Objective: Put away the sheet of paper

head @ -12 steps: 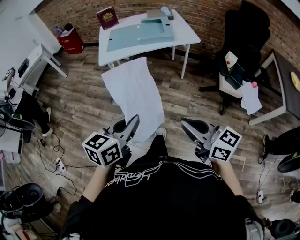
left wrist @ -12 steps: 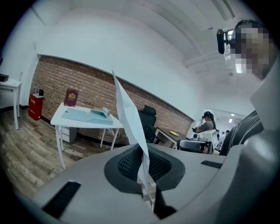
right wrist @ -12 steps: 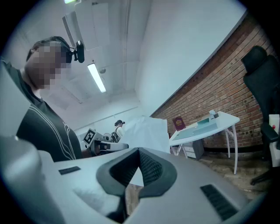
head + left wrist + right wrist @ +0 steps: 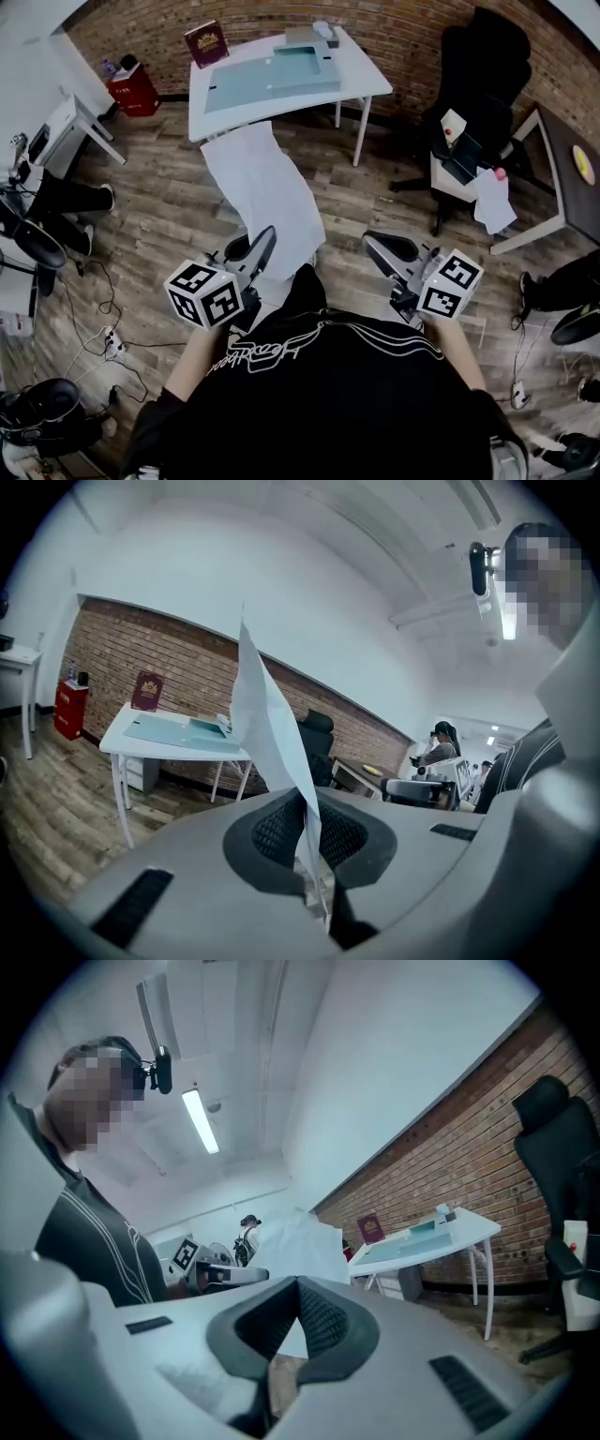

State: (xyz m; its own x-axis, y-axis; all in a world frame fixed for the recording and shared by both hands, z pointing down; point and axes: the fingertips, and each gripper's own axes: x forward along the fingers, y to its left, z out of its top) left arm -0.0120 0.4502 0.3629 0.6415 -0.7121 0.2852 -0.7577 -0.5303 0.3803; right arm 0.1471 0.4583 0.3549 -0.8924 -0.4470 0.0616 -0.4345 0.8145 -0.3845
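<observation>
Room: brick wall (image 4: 412, 37) along the far side, wood-plank floor (image 4: 159, 216) below, cables trailing at the left edge.
White table (image 4: 370, 82): stands against the wall ahead of the person, with a pale teal mat (image 4: 248, 86) lying on its top.
Black chair (image 4: 497, 66): right of the white table, near a dark table (image 4: 562, 141) at the right edge.
Person: black shirt (image 4: 319, 394) fills the lower part of the head view, with one gripper in each hand.
Sheet of paper (image 4: 267, 187): white, held up in the air over the floor between the person and the white table. Its far end reaches toward the table's near edge, and its near end sits in the left gripper. In the left gripper view it stands almost edge-on, rising from between the pads.
Left gripper (image 4: 265, 236): clenched on the near edge of the sheet of paper, both pads pressed against it, tilted slightly downward.
Right gripper (image 4: 370, 239): held level beside the left one and apart from the sheet, jaws closed together with nothing between them.
Marker cubes: one on each gripper, near the person's hands.
Book (image 4: 206, 42): dark red, standing upright at the table's far left corner.
Red box (image 4: 131, 89): on the floor left of the table.
</observation>
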